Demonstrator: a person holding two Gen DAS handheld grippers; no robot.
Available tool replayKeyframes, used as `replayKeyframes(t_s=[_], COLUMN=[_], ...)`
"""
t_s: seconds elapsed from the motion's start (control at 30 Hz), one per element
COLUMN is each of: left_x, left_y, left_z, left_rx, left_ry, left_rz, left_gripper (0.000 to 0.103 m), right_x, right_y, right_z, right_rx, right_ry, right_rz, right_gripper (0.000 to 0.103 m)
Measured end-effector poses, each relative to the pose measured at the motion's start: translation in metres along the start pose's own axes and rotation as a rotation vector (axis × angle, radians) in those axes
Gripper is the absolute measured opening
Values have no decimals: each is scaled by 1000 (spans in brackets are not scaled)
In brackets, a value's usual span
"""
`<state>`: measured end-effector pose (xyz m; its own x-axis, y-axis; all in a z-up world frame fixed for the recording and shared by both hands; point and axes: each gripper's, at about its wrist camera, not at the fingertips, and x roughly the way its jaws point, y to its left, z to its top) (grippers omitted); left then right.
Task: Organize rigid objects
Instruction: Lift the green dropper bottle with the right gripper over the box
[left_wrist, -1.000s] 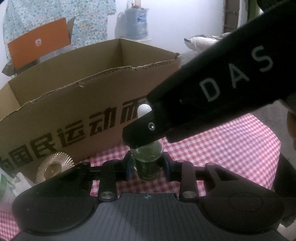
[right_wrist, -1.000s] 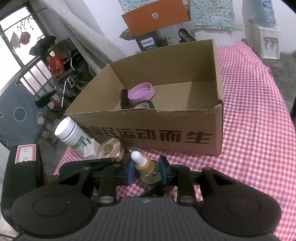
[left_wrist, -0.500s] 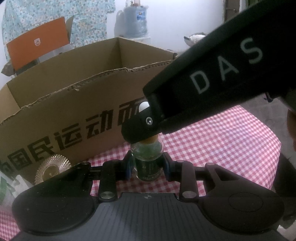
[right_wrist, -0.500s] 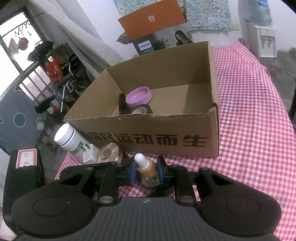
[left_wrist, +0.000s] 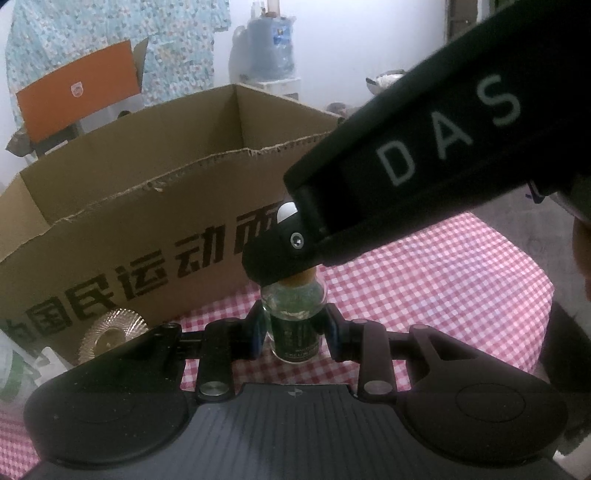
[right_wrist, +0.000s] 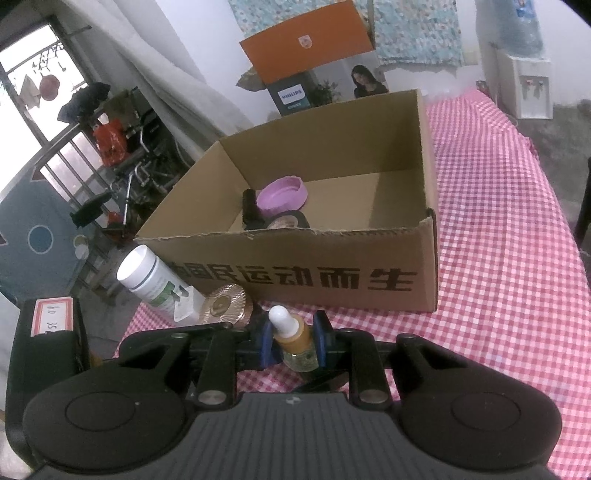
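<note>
Red-checked cloth (right_wrist: 495, 229) covers the table; cardboard box (right_wrist: 332, 273) sits far-centre w/ a purple lid (right_wrist: 282, 190) and dark bits inside. Dropper bottle (right_wrist: 295, 341) stands upright on the cloth just near of the box front. Left gripper (left_wrist: 293, 338) clenched on the bottle's glass body; right gripper (right_wrist: 293, 341) has just been closing, now pinching the amber cap/neck from above. White jar (right_wrist: 151, 282) and gold disc (right_wrist: 225, 304) lie left, by the box corner.
</note>
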<state>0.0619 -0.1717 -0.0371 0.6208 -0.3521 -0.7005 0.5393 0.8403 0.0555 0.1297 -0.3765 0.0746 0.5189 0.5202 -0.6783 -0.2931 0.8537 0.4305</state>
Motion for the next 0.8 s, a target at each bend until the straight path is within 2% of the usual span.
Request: replayKeyframes(t_s=[0.8], left_x=[-61], left_y=[-3], left_z=[-2], left_rx=[-2], left_ry=[-113], left_rz=[44], left_gripper=[31], right_x=[-40], right_y=[41], right_z=[0], right_rx=[-101], right_ry=[-84], right_rz=[7], right_gripper=[25])
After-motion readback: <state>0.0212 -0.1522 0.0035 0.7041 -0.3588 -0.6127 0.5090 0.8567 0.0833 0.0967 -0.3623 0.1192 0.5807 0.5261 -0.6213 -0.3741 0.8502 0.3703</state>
